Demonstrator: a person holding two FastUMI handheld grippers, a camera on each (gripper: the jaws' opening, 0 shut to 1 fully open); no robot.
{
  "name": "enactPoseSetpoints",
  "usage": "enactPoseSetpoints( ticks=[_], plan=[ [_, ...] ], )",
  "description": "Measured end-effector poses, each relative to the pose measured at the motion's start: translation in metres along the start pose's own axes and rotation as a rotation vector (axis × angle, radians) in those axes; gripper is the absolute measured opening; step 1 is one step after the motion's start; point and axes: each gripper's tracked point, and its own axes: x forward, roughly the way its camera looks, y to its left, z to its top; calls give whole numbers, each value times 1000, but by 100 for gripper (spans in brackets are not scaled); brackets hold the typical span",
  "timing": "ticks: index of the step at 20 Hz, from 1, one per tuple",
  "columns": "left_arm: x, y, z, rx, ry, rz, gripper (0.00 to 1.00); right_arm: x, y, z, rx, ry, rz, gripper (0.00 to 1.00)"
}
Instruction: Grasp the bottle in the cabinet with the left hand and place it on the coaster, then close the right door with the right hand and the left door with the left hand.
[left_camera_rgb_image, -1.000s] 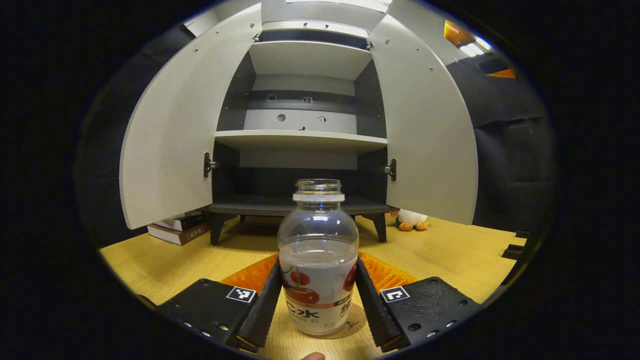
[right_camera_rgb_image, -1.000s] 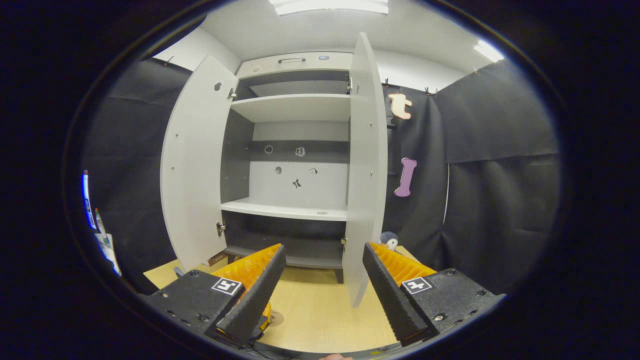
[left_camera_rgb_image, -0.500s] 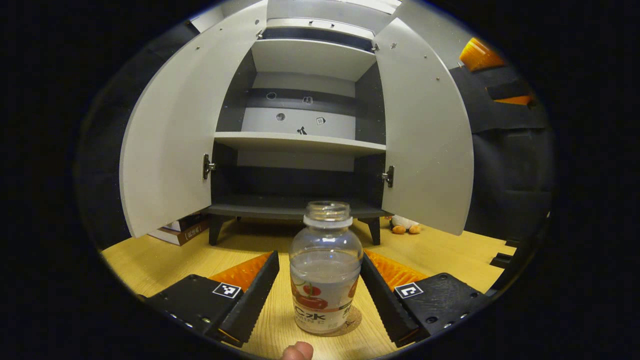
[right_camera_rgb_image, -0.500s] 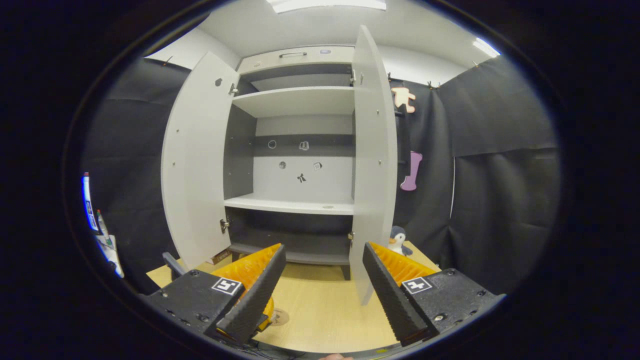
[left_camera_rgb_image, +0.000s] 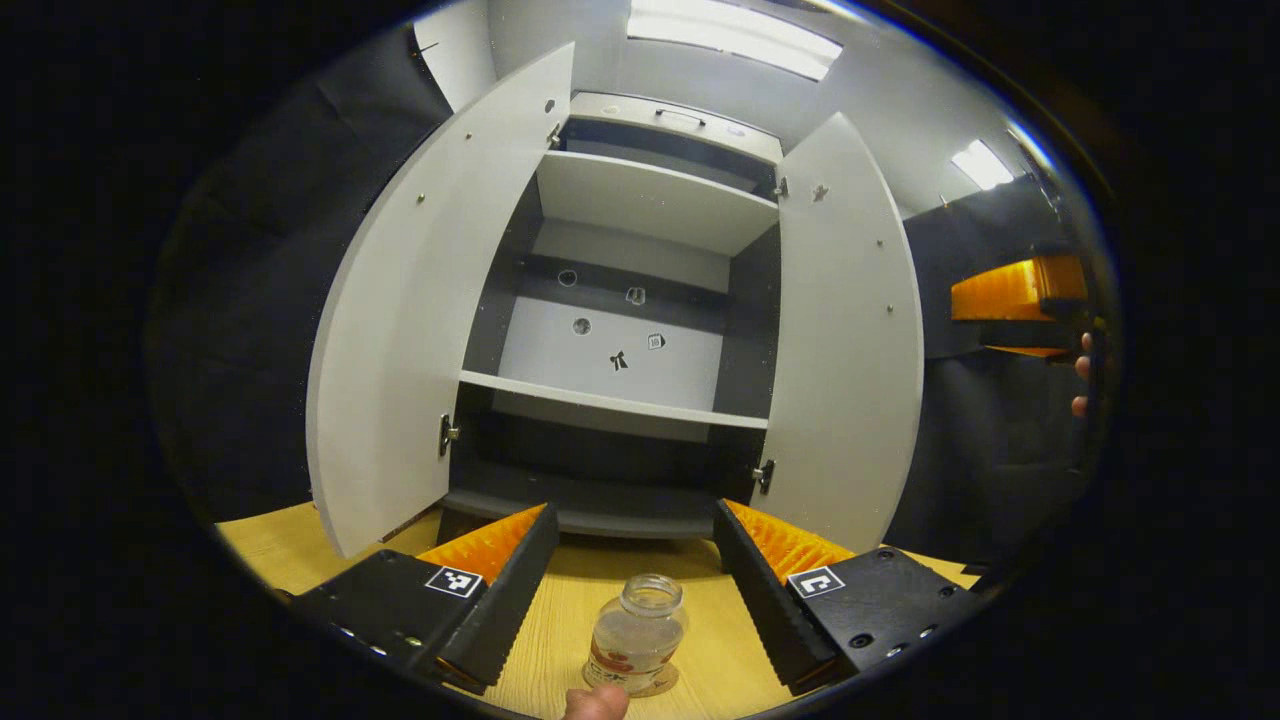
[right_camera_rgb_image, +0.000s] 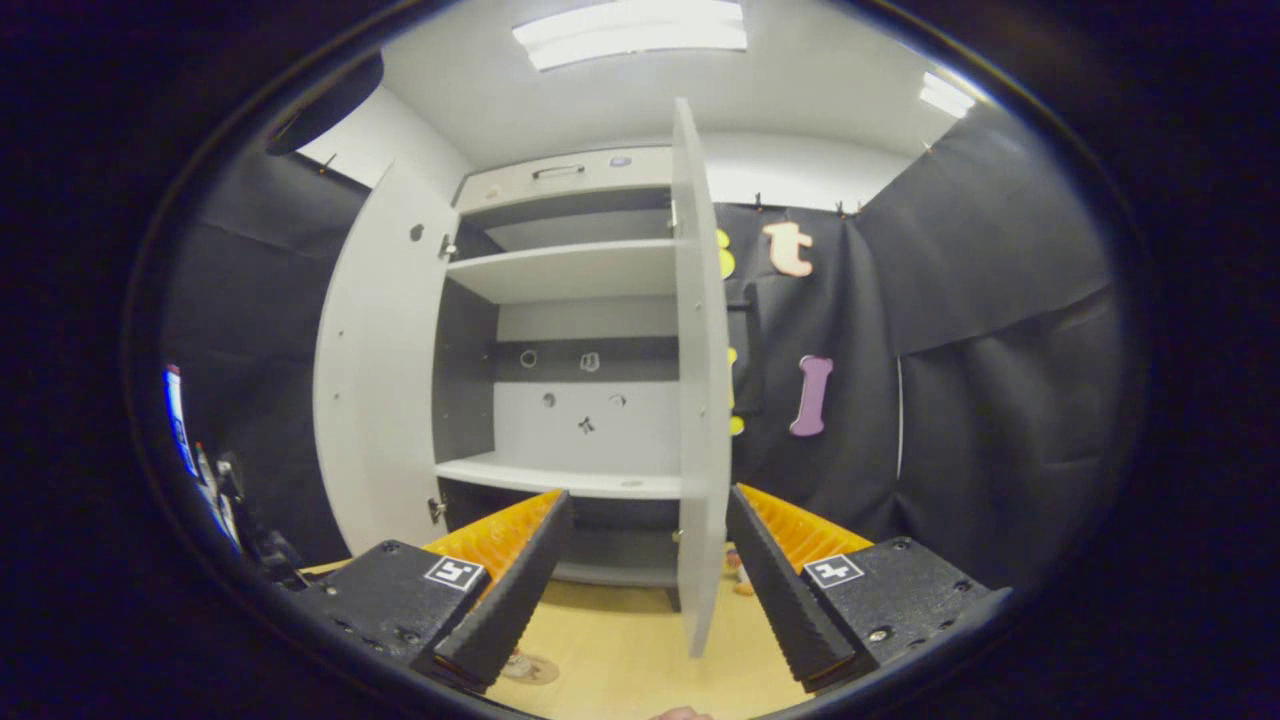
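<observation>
**Bottle released, doors next**

The left gripper (left_camera_rgb_image: 632, 560) has lifted up and back off the bottle (left_camera_rgb_image: 636, 648), which a second ago sat between its fingers. The bottle now stands alone on the coaster (left_camera_rgb_image: 660, 688) on the table (left_camera_rgb_image: 280, 540), below and clear of the spread, empty fingers. Placement looks done.

The right gripper (right_camera_rgb_image: 645, 545) has shifted toward the right door (right_camera_rgb_image: 698, 400), seen edge-on between its parted fingers, which hold nothing. It looks lined up for the push. The left door (left_camera_rgb_image: 420, 330) stands wide open.
</observation>
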Motion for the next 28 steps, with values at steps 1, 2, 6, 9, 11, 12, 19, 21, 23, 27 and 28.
enactPoseSetpoints(
  ticks=[1, 2, 6, 9, 11, 12, 19, 21, 23, 27, 28],
  plan=[
    [-3, 4, 10, 12, 6, 3, 95, 7, -19, 16, -8, -28, -39, 100],
    [-6, 6, 18, 22, 9, 1, 95, 14, -34, 30, -12, -58, -73, 100],
    [-18, 23, 45, 36, -3, 26, 95, 48, -74, 59, -33, -74, -124, 100],
    [-22, 31, 48, 44, -16, 57, 95, 80, -90, 61, -52, -63, -132, 99],
    [-24, 42, 51, 59, -24, 100, 95, 92, -93, 55, -77, -36, -138, 100],
    [-25, 45, 51, 61, -22, 110, 95, 96, -100, 54, -101, -28, -157, 100],
    [-29, 58, 46, 41, -15, 160, 95, 96, -86, 59, -125, -35, -110, 98],
    [-28, 62, 48, 41, -20, 161, 95, 95, -63, 53, -98, -25, -56, 98],
    [-28, 65, 49, 43, -26, 160, 95, 98, -40, 50, -73, -24, -14, 98],
    [-31, 73, 46, 39, -17, 180, 99, 106, 6, 56, -113, -69, 47, 100],
    [-33, 77, 44, 36, -10, 190, 95, 112, 17, 53, -127, -74, 58, 98]
  ],
)
